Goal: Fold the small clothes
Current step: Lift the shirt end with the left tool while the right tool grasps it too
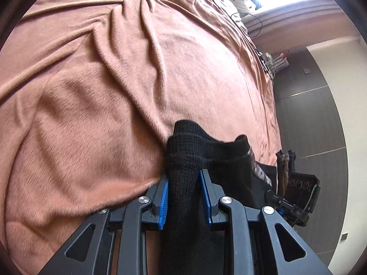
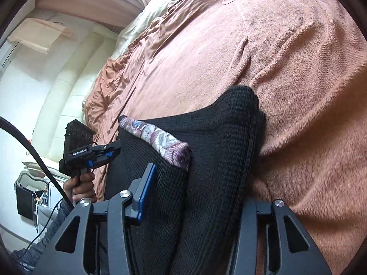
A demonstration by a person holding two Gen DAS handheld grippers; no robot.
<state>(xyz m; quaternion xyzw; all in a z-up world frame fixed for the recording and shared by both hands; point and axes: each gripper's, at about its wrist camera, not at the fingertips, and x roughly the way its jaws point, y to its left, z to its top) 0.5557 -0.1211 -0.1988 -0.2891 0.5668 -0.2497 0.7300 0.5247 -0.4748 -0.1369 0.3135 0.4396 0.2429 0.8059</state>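
Observation:
A black knit garment (image 1: 183, 151) with a patterned purple-white band (image 2: 160, 139) hangs stretched between both grippers above a salmon blanket (image 1: 114, 80). My left gripper (image 1: 183, 176) is shut on one bunched end, its blue pads (image 1: 164, 197) pressing the cloth from both sides. My right gripper (image 2: 181, 181) is shut on the other end. One of its blue pads (image 2: 148, 188) shows against the cloth, and the other finger is hidden under the fabric. In the right wrist view the left gripper (image 2: 107, 153) is at the left, held by a hand (image 2: 81, 185).
The blanket (image 2: 286, 68) lies wrinkled over a bed, with pale bedding (image 2: 146, 18) at its far end. Cables (image 1: 263, 55) trail along the bed's edge. Beyond it are grey floor tiles (image 1: 321, 119). A black cable (image 2: 34, 155) hangs at the left of the right wrist view.

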